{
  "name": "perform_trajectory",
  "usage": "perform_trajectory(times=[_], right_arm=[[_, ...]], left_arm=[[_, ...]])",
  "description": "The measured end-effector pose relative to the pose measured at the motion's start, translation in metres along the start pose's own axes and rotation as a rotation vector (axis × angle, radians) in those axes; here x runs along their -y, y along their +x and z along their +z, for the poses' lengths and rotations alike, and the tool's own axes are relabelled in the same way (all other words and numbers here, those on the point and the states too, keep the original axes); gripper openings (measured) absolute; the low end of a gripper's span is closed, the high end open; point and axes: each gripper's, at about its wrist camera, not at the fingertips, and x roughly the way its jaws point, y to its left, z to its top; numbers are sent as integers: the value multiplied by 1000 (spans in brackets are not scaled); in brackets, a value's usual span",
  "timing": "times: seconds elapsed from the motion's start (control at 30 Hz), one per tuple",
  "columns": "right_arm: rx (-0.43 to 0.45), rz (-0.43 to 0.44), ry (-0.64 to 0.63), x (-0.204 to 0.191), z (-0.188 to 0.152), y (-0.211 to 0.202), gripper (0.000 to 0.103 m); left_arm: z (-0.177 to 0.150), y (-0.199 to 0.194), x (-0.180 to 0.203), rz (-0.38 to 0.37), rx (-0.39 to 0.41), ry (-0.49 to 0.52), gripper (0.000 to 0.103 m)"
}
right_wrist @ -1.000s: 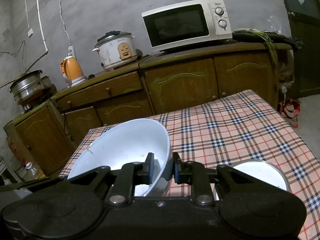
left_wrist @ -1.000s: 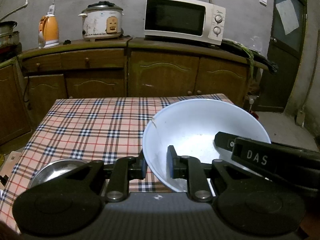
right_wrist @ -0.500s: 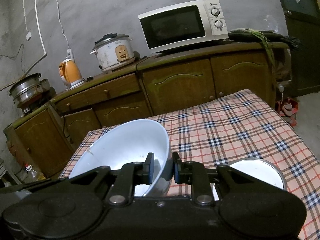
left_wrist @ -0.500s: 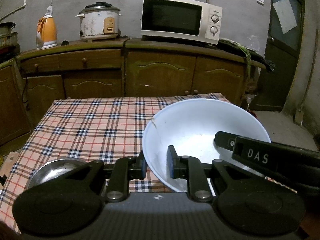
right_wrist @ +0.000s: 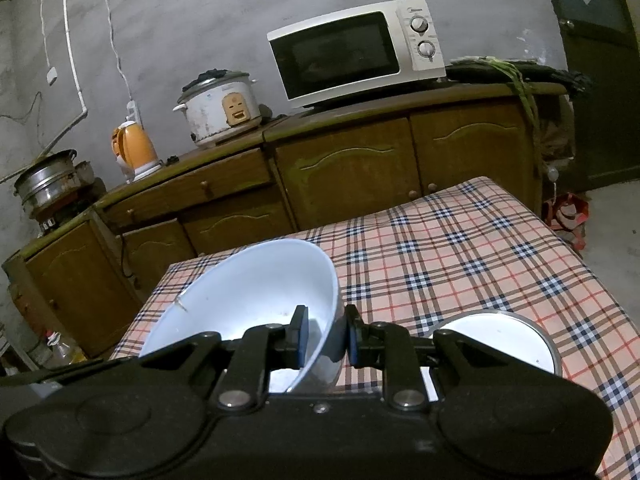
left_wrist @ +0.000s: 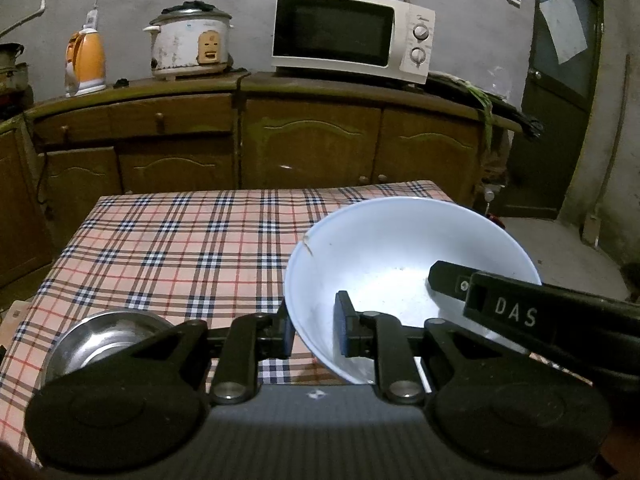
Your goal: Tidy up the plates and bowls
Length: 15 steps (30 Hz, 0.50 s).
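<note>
L gripper (left_wrist: 312, 332) & R gripper (right_wrist: 325, 338) clamp white bowl (left_wrist: 400, 264) rim, opposite sides

Two wrist views, low over table (left_wrist: 168, 248) – facing cabinets (shared) (right_wrist: 344, 176)

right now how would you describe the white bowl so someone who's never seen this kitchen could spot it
Find the table with the plaid cloth in front of the wooden cabinets. Over its near edge hangs the white bowl, wide, deep and tilted, its rim pinched by the left gripper and the right gripper. The other bowls nearby are smaller metal ones resting on the cloth.
</note>
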Motion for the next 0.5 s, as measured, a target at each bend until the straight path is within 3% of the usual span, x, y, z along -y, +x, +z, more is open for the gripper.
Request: perform_trajectory(times=[0.5], right_arm=[[2, -17, 8, 8, -4, -7, 26]], left_arm=[[-3, 1, 6, -23, -10, 13, 20]])
